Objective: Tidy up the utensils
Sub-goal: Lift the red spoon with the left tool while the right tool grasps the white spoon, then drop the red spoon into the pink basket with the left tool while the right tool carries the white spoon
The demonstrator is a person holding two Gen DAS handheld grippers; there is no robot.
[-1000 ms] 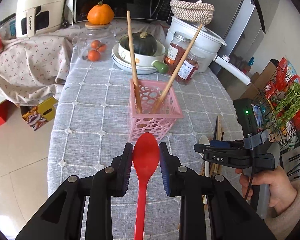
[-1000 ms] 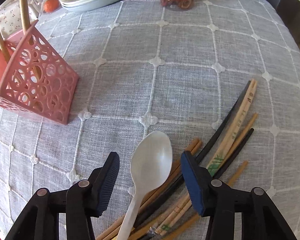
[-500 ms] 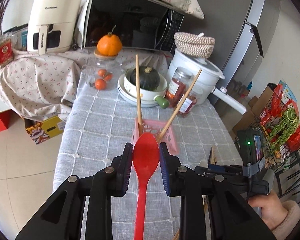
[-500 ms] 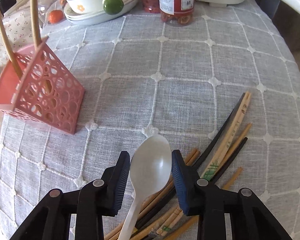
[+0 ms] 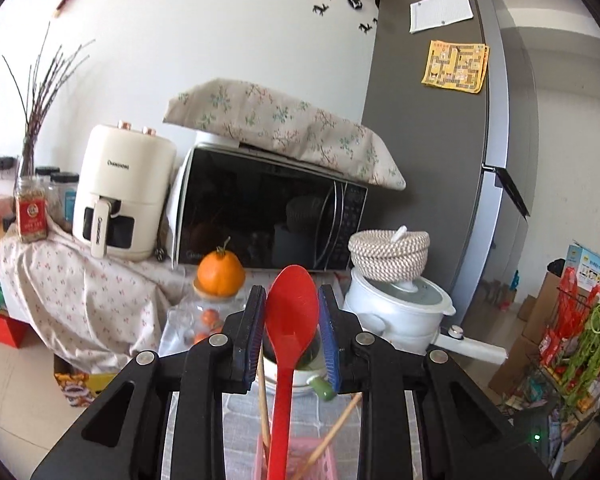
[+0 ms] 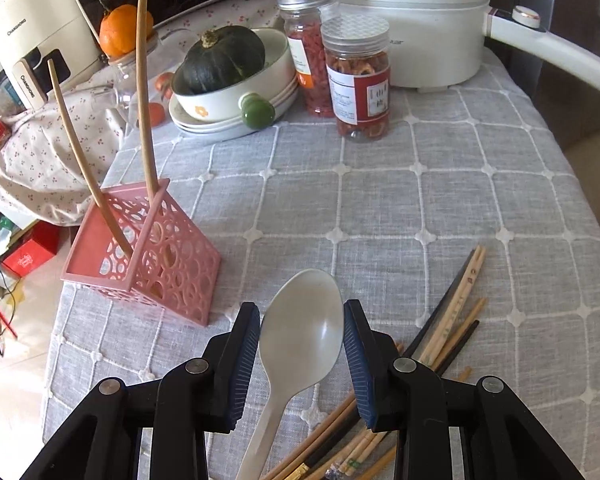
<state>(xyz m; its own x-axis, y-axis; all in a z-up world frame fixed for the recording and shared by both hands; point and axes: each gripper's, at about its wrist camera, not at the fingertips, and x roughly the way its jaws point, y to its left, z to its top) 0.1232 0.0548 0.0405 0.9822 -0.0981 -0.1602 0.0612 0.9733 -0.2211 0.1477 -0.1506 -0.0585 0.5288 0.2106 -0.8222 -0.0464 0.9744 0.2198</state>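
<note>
Plastic, light, stiff and slick, the red spoon (image 5: 291, 312) and white spoon (image 6: 302, 328) are each pinched across the bowl by left gripper (image 5: 292, 336) and right gripper (image 6: 302, 356); a neck grip would likely slip less.

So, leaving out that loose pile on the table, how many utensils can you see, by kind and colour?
Red spoon: 1
White spoon: 1
Wooden chopsticks standing in the pink basket: 2
Total: 4
</note>
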